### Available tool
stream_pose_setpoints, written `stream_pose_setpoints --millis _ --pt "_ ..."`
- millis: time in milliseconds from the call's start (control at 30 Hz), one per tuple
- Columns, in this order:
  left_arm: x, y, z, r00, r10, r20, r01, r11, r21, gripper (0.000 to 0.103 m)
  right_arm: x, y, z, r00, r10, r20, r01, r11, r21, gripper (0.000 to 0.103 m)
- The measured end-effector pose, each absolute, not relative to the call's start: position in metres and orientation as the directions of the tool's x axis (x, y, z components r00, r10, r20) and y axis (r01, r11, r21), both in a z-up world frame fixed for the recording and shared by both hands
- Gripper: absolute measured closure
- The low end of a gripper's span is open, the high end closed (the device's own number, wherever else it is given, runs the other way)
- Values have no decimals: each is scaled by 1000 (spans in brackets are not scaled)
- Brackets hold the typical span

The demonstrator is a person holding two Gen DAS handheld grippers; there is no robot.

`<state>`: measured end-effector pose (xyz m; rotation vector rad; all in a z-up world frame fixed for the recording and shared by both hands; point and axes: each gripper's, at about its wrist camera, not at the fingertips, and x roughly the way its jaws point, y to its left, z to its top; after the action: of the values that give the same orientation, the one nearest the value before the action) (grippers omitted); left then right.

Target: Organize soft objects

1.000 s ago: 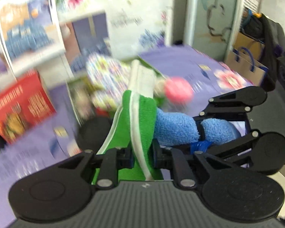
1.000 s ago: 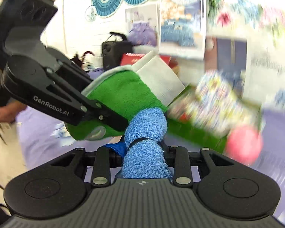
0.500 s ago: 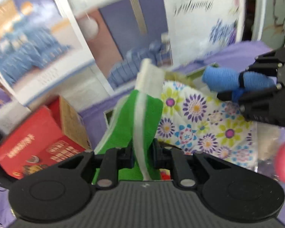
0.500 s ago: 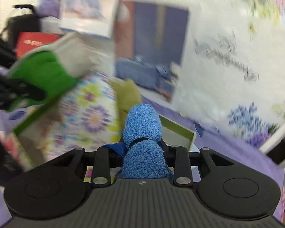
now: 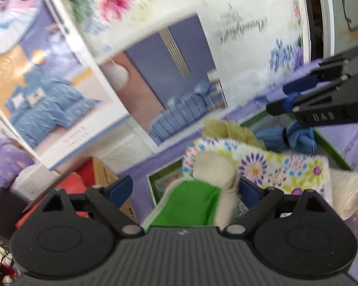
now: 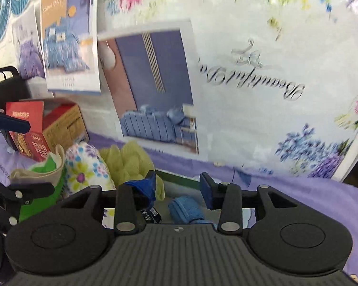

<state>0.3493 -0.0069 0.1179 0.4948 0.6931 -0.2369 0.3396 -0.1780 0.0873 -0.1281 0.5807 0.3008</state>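
**Left wrist and right wrist: both grippers wide over the tray**

Left wrist view: left gripper (image 5: 185, 189) stood with jaws spread wide. Green and cream cloth (image 5: 198, 197) lay loose between them, touching the right finger at most and not pinched. It rested against the floral bundle (image 5: 274, 166) inside the green-rimmed tray (image 5: 331, 152). Behind were a yellow-green mesh pouf (image 5: 229, 128) and a blue towel roll (image 5: 286, 137). Right gripper (image 5: 276, 99) hung above the roll, apart from it. Frame blurred.

Right wrist view: right gripper (image 6: 177, 186) also had jaws apart, holding nothing. Blue towel roll (image 6: 186, 208) lay in the tray just below and between them. Green cloth (image 6: 43, 174), floral bundle (image 6: 88, 169) and pouf (image 6: 128, 159) sat to the left; a red carton (image 6: 33, 128) stood beyond.

Risk, judged: green cloth leans at the tray's edge; a finger snagging it on withdrawal could drag it out. The roll could unroll if nudged.
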Motion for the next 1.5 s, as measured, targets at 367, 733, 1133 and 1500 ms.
stream_pose_setpoints --millis 367,733,1133,1500 --pt "297 2 186 814 -56 -579 282 908 309 9 275 -158 140 815 197 -545 -343 922 -178 76" --pt "192 7 180 846 -122 -519 239 957 164 9 153 -155 137 866 148 -477 -239 961 -136 75" --pt "110 3 112 822 -75 -564 118 992 41 9 52 -139 65 888 96 -451 -90 995 34 75" --pt "77 4 61 795 2 -607 36 998 51 9 29 -133 26 872 -30 -488 89 991 99 74"
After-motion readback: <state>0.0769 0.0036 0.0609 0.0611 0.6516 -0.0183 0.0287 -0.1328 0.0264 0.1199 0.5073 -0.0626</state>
